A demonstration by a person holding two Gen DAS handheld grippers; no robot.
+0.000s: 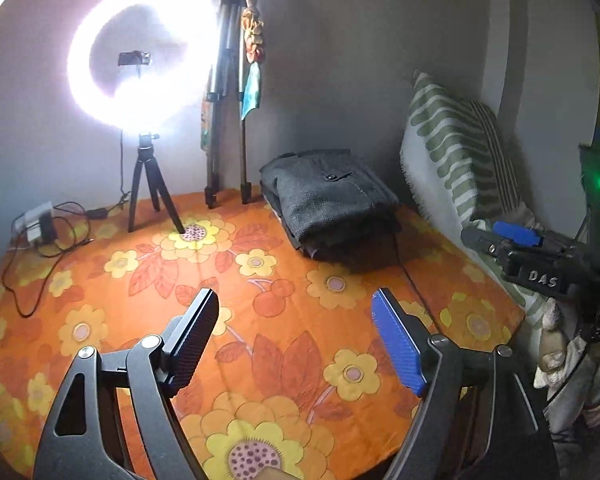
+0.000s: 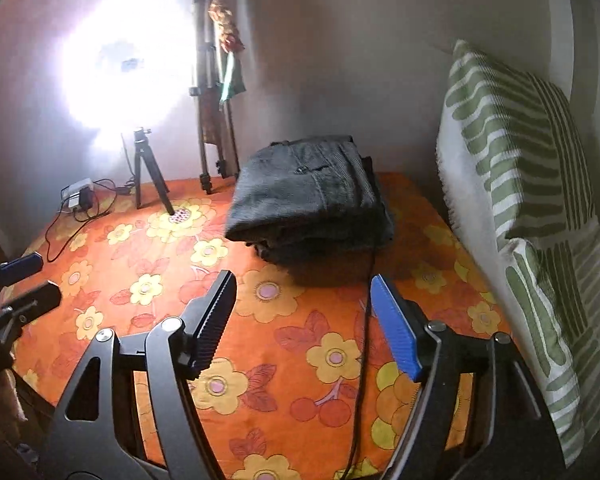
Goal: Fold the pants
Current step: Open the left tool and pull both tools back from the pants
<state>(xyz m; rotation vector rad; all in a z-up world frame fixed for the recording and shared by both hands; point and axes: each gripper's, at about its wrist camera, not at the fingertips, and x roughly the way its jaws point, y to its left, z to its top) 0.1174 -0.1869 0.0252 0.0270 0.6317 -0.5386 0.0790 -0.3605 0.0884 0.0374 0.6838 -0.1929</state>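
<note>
L gripper (image 1: 296, 340) – jaws spread, nothing btwn the fingers (image 1: 196, 328), only the floral sheet (image 1: 292, 364) under them. R gripper (image 2: 304, 320) same, released and empty, a black cable (image 2: 362, 340) running btwn its fingers. Pants (image 2: 308, 196) sit well ahead of both fingertips – compact grey stack near the back wall, by the striped pillow (image 2: 512, 148). Fold looks done imo, maybe nothing left but pulling back

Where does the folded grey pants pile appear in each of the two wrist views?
Left wrist: pants right of centre, upper middle, on the floral sheet.
Right wrist: pants about centre, upper middle, beyond the open fingers.
Shared landmark: the small tripod, left of the pants.
</note>
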